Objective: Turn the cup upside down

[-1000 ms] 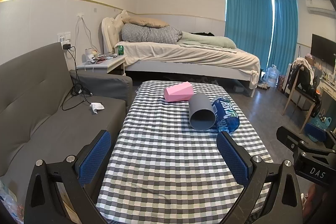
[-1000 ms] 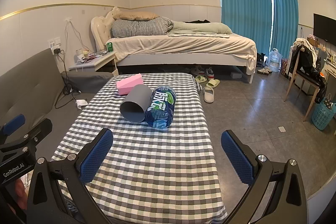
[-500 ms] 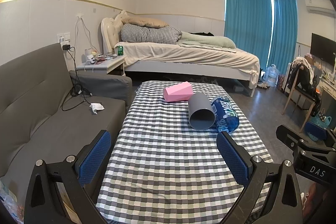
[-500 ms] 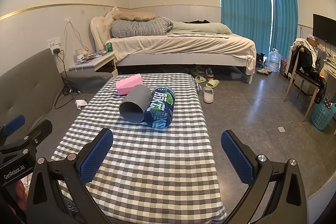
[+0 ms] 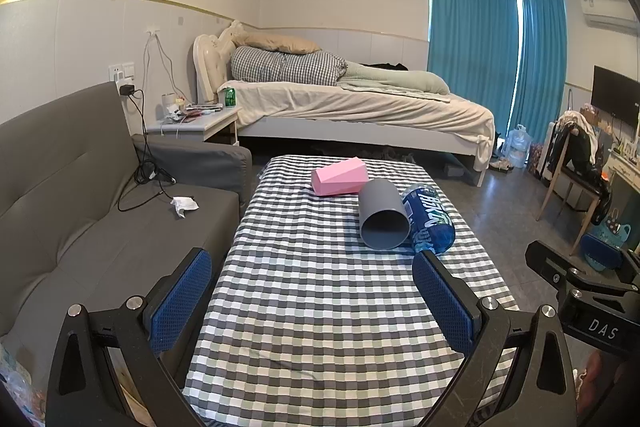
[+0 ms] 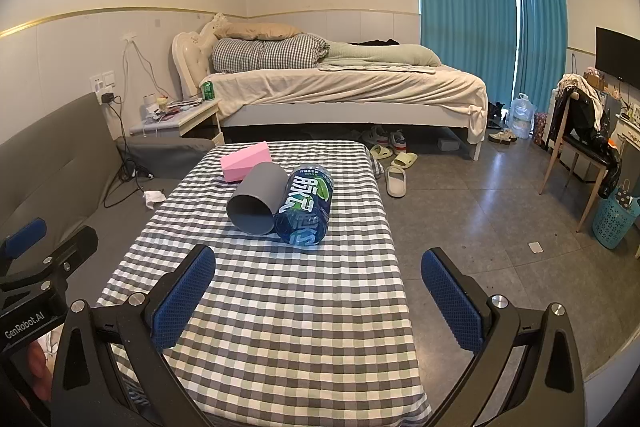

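A grey cup [image 5: 382, 213] lies on its side on the checked table [image 5: 312, 307], its open mouth toward me; it also shows in the right wrist view [image 6: 256, 205]. A blue bottle [image 5: 428, 219] lies against its right side, and it shows in the right wrist view [image 6: 308, 209] too. My left gripper [image 5: 312, 297] is open and empty over the near end of the table, well short of the cup. My right gripper [image 6: 318, 293] is open and empty, also near the front edge.
A pink block [image 5: 340, 175] lies behind the cup. A grey sofa [image 5: 80, 211] runs along the table's left side. A bed [image 5: 352, 107] stands beyond the table. Slippers [image 6: 396, 179] and a chair [image 6: 580, 151] are on the floor to the right.
Both grippers have barely moved. In the left wrist view the table objects have drifted slightly left. Nothing was grasped.
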The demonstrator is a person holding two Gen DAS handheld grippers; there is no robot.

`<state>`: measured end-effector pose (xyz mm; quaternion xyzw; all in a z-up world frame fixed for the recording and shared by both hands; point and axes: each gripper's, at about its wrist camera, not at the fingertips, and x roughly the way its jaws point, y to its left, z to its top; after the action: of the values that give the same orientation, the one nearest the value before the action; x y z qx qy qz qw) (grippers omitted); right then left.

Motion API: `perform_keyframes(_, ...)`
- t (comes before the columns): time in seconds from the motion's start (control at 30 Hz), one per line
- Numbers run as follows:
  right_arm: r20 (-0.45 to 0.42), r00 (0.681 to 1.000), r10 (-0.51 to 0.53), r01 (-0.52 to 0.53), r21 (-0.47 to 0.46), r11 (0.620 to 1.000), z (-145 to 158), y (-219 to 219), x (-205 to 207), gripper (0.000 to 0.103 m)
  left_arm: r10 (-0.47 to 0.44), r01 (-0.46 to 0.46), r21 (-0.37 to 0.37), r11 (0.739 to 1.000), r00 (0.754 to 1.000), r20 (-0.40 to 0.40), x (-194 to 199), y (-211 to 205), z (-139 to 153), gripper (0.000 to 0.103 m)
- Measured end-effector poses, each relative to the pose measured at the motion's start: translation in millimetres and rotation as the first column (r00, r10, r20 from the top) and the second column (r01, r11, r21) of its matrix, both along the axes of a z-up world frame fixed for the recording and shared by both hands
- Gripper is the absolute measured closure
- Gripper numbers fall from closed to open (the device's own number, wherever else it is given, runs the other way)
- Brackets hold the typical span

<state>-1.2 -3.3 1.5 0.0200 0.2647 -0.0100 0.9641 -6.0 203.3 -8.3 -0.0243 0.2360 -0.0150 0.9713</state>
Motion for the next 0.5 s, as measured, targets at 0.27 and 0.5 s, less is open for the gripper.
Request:
perform_keyframes(0.27, -0.001, 1.0, 0.0, 0.0, -0.007, 1.0, 1.1, 0.6, 0.6, 0.0, -0.001, 0.001, -0.004, 1.0, 1.0, -0.002, 0.4, -0.1, -0.4, 0.0)
perform_keyframes(0.5, -0.003, 1.0, 0.0, 0.0, -0.011, 1.0, -0.5, 2.5, 1.6, 0.0, -0.003, 0.003, -0.007, 1.0, 1.0, -0.005, 1.4, -1.9, -1.3, 0.0)
